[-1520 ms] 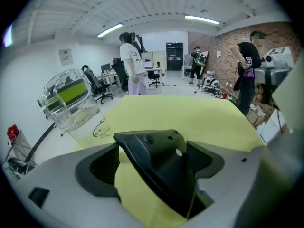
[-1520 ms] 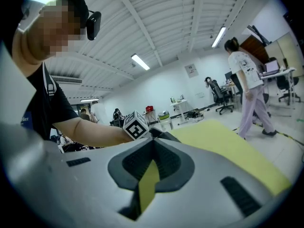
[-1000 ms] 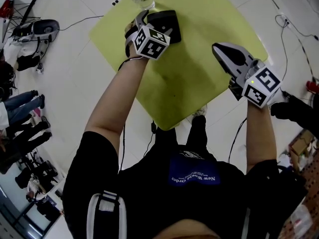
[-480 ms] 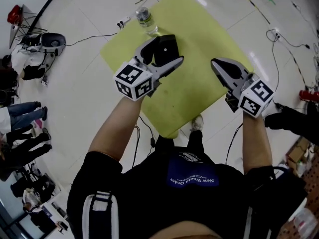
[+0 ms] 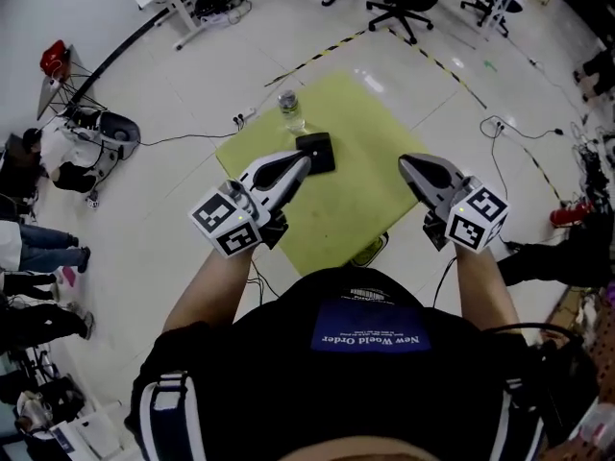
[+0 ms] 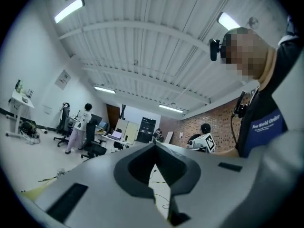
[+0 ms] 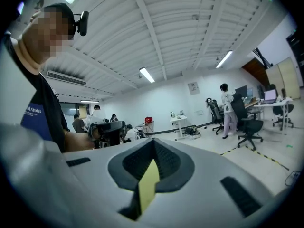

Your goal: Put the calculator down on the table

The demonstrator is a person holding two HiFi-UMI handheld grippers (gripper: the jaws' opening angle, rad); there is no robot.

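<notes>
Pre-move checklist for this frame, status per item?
1. Flat black calculator lying on the yellow-green square table: ok.
2. Left gripper has just been closing, nothing between its jaws: ok.
3. Right gripper shut and empty: ok.
4. Both grippers apart from the calculator: ok.
5. Clear plastic water bottle upright beside the calculator: ok.
6. Calculator face up: cannot tell.

Your head camera looks steeply down from high overhead, past your arms (image 5: 216, 286) to the yellow-green surface (image 5: 370, 176) far below. Each gripper camera sits close behind its own tongs and faces roughly level across the room. The left gripper view catches your right tongs (image 6: 192, 144). The right gripper view catches your left tongs (image 7: 114, 128). Both share the ceiling (image 6: 142, 56).
</notes>
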